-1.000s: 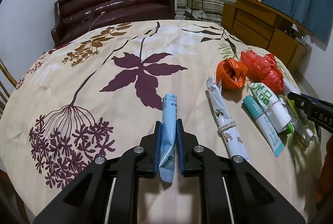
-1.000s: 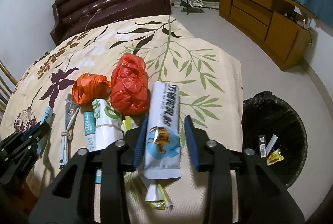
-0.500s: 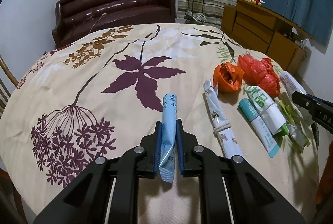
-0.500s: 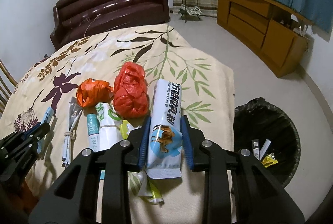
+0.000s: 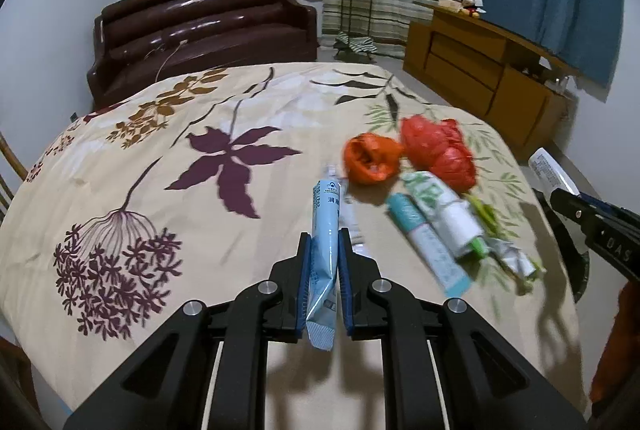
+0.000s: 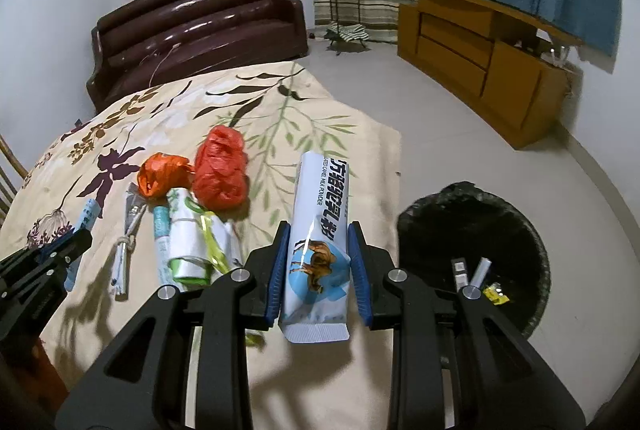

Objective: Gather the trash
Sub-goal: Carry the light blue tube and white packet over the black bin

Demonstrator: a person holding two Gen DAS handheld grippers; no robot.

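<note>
On the floral tablecloth [image 6: 168,114]: two orange plastic bags [image 6: 219,168], four rolled wrappers [image 6: 184,234]. Beside it, one black-lined bin [image 6: 476,226]. Held sachets [image 6: 318,242]: two.

Slim pale-blue sachet [image 5: 324,230] pinched lengthwise, white milk-powder packet [image 6: 320,230] clamped upright above tablecloth

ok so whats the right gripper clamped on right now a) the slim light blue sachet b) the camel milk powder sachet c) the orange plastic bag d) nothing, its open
b: the right gripper has its blue pads pressed on both sides of the white and blue camel milk powder sachet, lifted off the tablecloth; the slim light blue sachet is in the left gripper.
</note>
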